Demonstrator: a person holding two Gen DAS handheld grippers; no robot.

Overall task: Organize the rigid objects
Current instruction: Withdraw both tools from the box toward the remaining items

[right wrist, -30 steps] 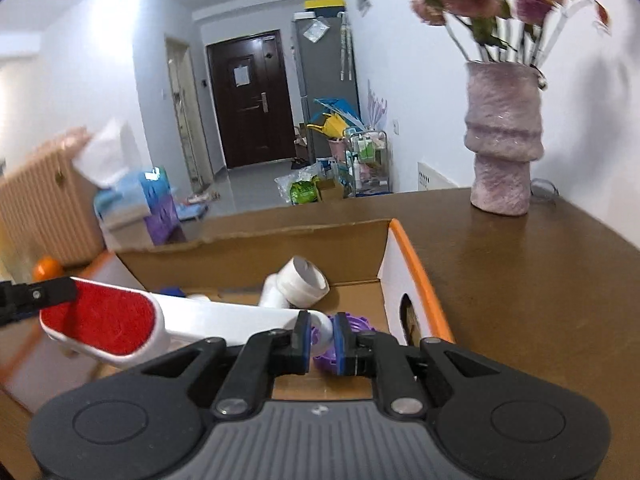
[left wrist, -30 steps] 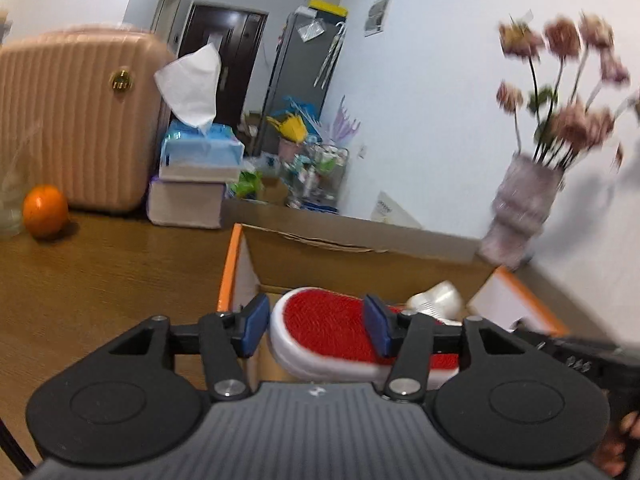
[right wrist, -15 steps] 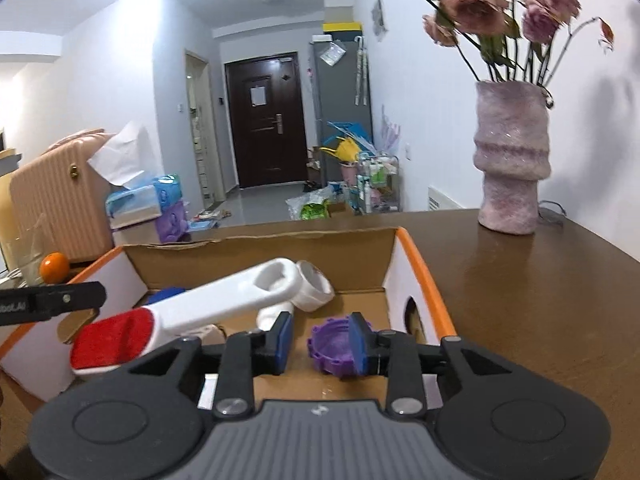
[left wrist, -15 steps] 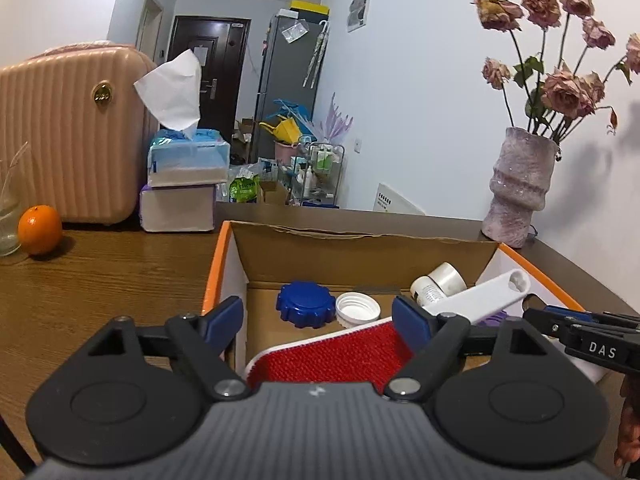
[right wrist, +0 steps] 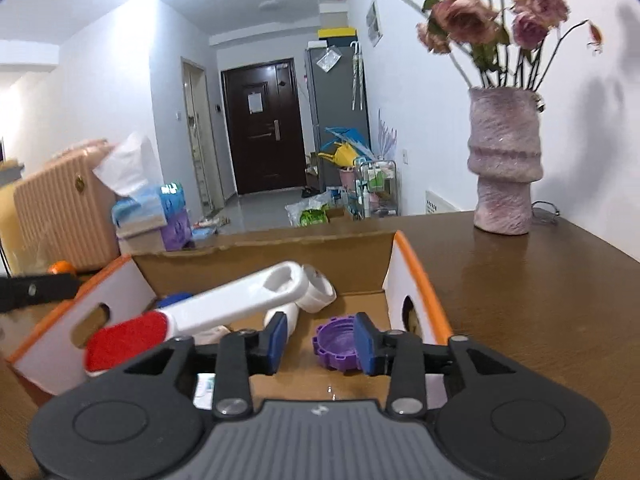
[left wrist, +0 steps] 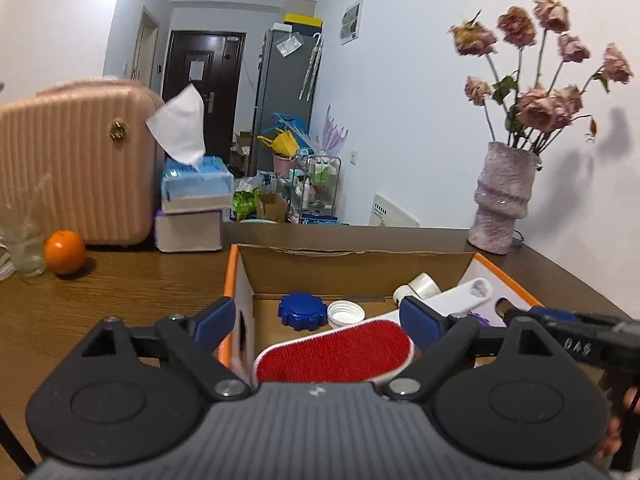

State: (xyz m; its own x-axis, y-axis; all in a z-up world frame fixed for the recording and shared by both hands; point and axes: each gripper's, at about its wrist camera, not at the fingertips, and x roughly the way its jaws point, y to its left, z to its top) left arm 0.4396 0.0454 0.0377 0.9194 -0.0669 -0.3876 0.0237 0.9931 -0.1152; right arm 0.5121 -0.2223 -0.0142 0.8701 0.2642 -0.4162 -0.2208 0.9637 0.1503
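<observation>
A white lint brush with a red pad (left wrist: 336,354) (right wrist: 132,334) lies slanted in the orange-edged cardboard box (left wrist: 352,258) (right wrist: 416,272), its handle resting over a white pipe fitting (left wrist: 418,286) (right wrist: 316,290). A blue cap (left wrist: 301,310), a white cap (left wrist: 346,314) and a purple cap (right wrist: 336,346) lie on the box floor. My left gripper (left wrist: 318,320) is open wide, just behind the brush head and not touching it. My right gripper (right wrist: 322,344) is open over the box's near right part, the purple cap between its fingers.
The box sits on a brown wooden table (right wrist: 540,300). A vase with dried flowers (left wrist: 502,196) (right wrist: 504,160) stands at the back right. A pink suitcase (left wrist: 76,164), stacked tissue boxes (left wrist: 192,208), an orange (left wrist: 64,252) and a glass (left wrist: 22,248) stand at the left.
Both grippers have let go of the lint brush and opened wide. The brush has dropped into the box. Both grippers have drawn back a little.
</observation>
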